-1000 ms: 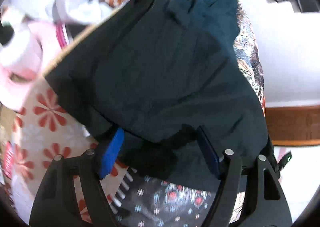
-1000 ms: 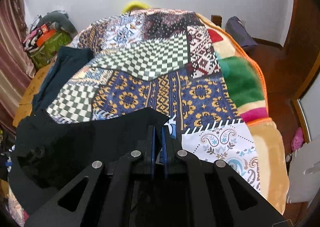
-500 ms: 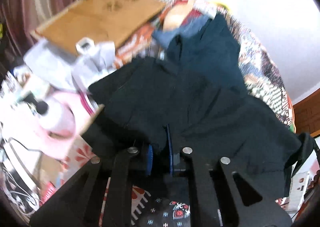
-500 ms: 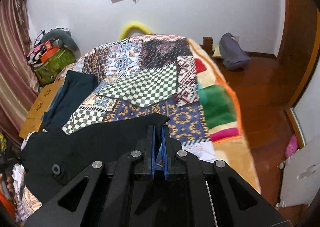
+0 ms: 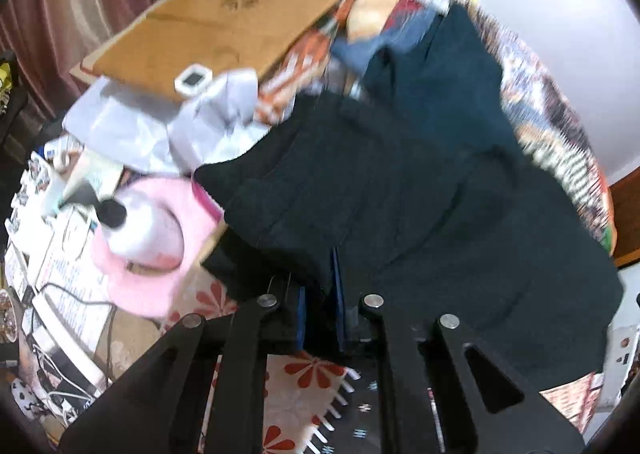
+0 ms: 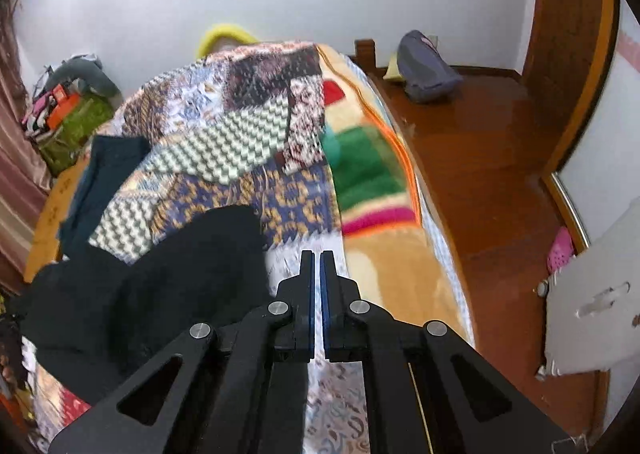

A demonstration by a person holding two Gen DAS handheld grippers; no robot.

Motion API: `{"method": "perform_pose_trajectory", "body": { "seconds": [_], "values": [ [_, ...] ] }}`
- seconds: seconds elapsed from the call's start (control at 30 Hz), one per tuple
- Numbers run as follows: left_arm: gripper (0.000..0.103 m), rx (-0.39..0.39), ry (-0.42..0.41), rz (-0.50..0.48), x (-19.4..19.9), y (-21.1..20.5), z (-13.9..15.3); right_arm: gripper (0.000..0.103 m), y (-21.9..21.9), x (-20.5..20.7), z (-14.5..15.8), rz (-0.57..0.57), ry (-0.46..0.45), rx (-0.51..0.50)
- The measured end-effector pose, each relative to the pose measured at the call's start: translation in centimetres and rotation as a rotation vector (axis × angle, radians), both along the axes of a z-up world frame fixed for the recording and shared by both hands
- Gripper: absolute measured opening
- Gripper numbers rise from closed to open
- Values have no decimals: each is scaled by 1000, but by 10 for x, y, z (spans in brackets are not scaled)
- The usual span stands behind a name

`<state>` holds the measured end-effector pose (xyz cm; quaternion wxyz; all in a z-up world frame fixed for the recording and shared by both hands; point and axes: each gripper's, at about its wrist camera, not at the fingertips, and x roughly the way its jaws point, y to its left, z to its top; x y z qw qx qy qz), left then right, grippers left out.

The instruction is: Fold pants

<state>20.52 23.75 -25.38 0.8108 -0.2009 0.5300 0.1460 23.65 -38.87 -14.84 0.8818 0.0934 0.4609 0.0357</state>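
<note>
Flanking black pants (image 5: 400,189), cardboard (image 5: 224,33), pink hat (image 5: 160,230), teal garment (image 5: 452,89)

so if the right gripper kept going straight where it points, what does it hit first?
Probably the patchwork quilt on the bed. The right gripper is shut with nothing between its tips; the black pants lie off to its side. Depth is unclear.

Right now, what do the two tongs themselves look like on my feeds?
Both look alike. The left tongs and right tongs have matte black angular linkage arms with triangular cut-outs and round silver pivot bolts. Their fingers are black with flat blue pads on the inner faces. No cables, markings or sleeves are visible.
</note>
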Motion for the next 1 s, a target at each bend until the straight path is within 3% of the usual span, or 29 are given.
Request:
{"method": "perform_pose_trajectory", "body": {
  "seconds": [0.17,0.27,0.37,0.8,0.87,0.93,1.0],
  "values": [
    [11,-38,33,14,-1,-4,-22,6,14,-24,-19,21,34,77],
    [11,-8,42,-3,-1,-11,-26,20,27,-33,-35,33,52,68],
    [11,30,48,-22,-1,-16,-25,28,43,-33,-52,57,78,28],
    [13,106,66,-78,3,-30,-32,37,73,-1,-92,125,141,-119],
    [13,125,69,-88,5,-34,-34,33,82,-2,-96,142,133,-179],
    [13,152,70,-98,6,-38,-34,15,87,-4,-96,144,120,-213],
    [13,170,64,-107,6,-40,-31,9,87,-6,-93,144,114,-209]
  ]
}}
